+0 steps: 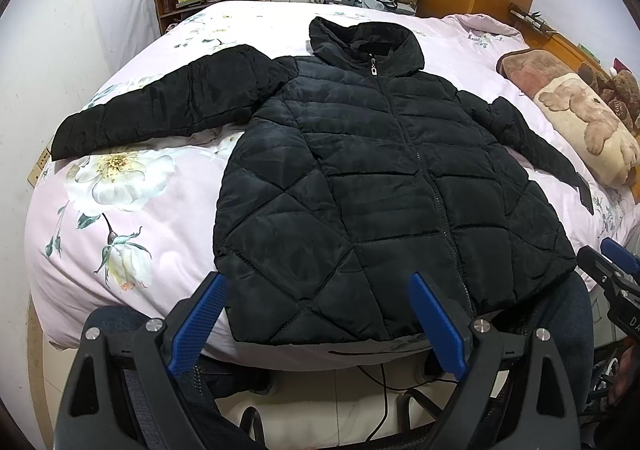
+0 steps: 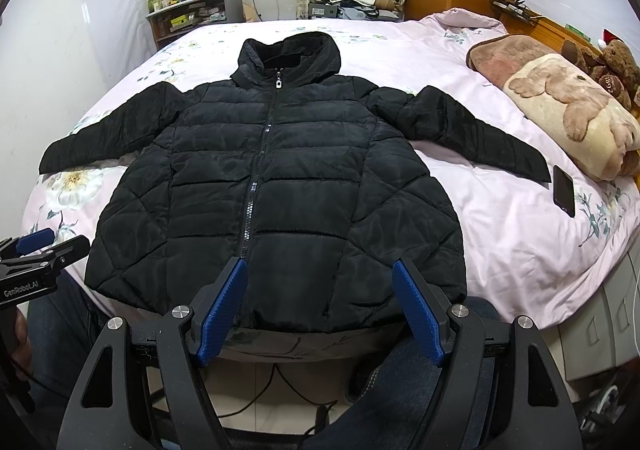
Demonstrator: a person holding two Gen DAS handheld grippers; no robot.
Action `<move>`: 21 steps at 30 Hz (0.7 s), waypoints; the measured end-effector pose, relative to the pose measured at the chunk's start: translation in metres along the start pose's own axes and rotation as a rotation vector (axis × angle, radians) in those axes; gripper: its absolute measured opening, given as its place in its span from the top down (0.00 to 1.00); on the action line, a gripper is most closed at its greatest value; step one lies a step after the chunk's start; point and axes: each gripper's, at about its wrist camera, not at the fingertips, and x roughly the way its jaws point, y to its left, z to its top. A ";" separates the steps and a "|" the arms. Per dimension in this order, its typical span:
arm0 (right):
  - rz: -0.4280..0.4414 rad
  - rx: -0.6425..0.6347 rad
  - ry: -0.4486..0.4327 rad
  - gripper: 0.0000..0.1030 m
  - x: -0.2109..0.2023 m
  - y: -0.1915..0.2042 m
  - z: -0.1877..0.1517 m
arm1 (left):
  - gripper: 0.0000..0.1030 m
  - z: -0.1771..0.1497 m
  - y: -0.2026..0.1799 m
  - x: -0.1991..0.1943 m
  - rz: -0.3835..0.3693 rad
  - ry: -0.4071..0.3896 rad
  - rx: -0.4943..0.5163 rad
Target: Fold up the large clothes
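The left gripper (image 1: 316, 326) hangs with jaws spread wide and nothing between them, just short of the hem at the bed's near edge; the right gripper (image 2: 320, 314) is likewise spread and empty at 6 o'clock in its own view. Beyond both, the black puffer jacket (image 2: 276, 178) lies front-up and zipped on the floral bedspread (image 2: 500, 234), hood toward 12 o'clock, one sleeve (image 2: 96, 130) reaching to 9 o'clock and the other sleeve (image 2: 476, 134) to 3 o'clock, its cuff near a phone (image 2: 564, 190). The padding looks light, soft and springy, the shell likely slippery, so cuffs or quilted seams seem the surest places to pinch.
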 end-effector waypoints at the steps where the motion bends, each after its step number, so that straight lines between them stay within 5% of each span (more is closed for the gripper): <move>1: -0.001 0.001 -0.001 0.27 0.000 -0.001 0.000 | 0.09 0.000 0.000 0.000 0.000 0.000 0.001; 21: -0.002 0.000 0.001 0.27 0.000 0.000 0.000 | 0.09 0.000 -0.002 -0.002 0.000 0.002 -0.002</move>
